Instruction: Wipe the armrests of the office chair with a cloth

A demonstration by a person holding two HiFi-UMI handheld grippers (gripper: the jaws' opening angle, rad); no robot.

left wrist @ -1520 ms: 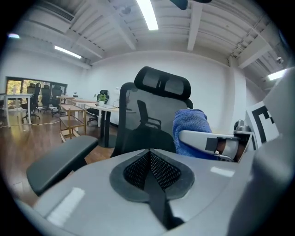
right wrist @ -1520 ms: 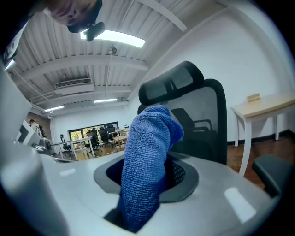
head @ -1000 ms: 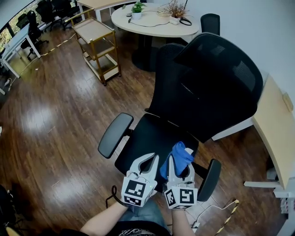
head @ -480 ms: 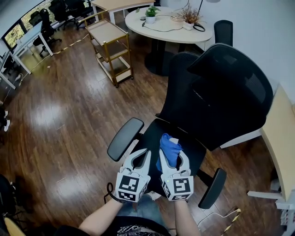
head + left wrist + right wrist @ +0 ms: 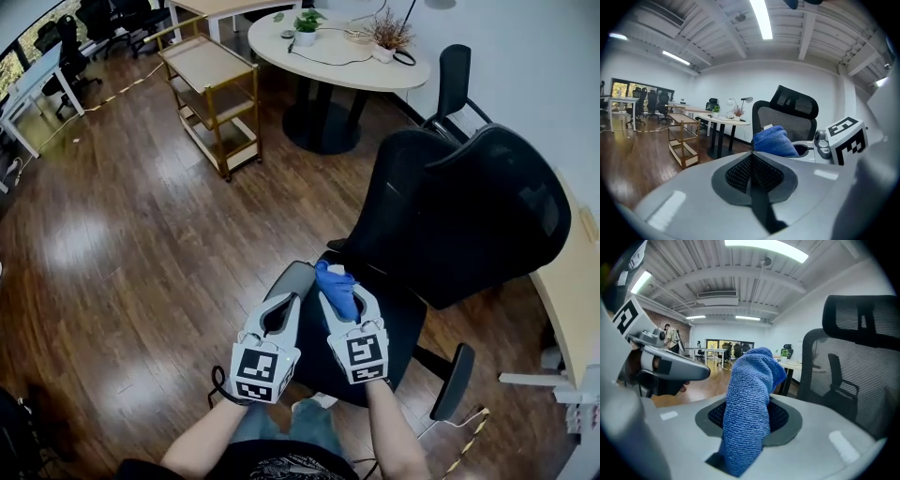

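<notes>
I am holding the right gripper point(image 5: 339, 298) with its fingers clamped on a blue cloth point(image 5: 334, 279), and a bunched fold is standing out past the fingertips. Beside it I am carrying the left gripper point(image 5: 280, 305), its fingers pressed together on nothing. Both are hovering over the front edge of the office chair point(image 5: 469, 225).

The first armrest point(image 5: 294, 277) is lying just ahead of the left fingers, partly hidden by them. The cloth is hanging just to its right, and I cannot tell whether the two are touching. The second armrest point(image 5: 454, 379) is sitting well off to the right of the right fingers.

I am reading this as the approach, with wiping not yet begun. The next move is calling for me to swing the right fingers left, lower the loose fold flat onto the first armrest and drag it along the pad. The same pass on the second armrest comes after that.

Far beyond the fingertips, a wooden trolley point(image 5: 211, 80) is standing on the floor with nothing I can make out on its shelves. Past it, on the round desk point(image 5: 328, 58), one pot point(image 5: 307, 36) is holding a green plant. Another pot point(image 5: 382, 52) is holding dry reddish sprigs.
</notes>
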